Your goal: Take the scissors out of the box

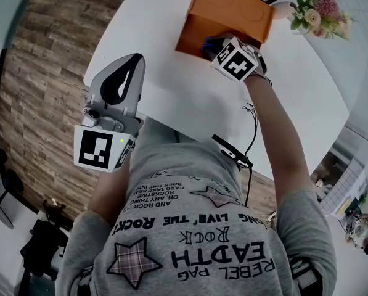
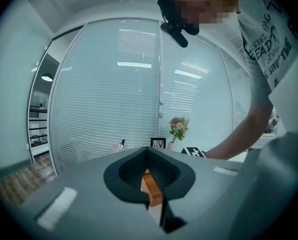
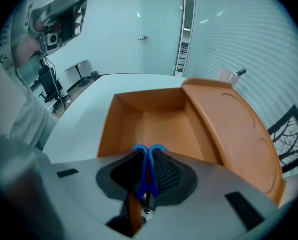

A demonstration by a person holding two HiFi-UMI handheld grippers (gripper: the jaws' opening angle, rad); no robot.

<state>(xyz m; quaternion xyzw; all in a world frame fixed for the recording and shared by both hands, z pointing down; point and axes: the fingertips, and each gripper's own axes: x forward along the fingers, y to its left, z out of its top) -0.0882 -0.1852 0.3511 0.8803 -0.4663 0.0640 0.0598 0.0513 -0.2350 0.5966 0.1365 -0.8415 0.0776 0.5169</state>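
In the head view, the left gripper (image 1: 134, 60) sits at the left of the frame over the near edge of the white table (image 1: 147, 36). It points up the frame. Its own view shows the jaws clenched together with nothing between them, and a strip of orange shows beyond the slit.

At the upper middle of the head view stands the orange box (image 1: 230, 8). The right gripper (image 3: 149, 156) dips into its near side, with the marker cube just below the box rim.

In the right gripper view, the box lies open in the middle of the frame and its lid (image 3: 233, 129) is swung over to the right. The blue scissors (image 3: 140, 181) are low in the centre, inside the box at its near wall. The right jaws are closed on the handles, whose two blue loops poke out just past the jaw tips.

A small vase of flowers (image 1: 319, 11) stands on the table at the upper right of the head view
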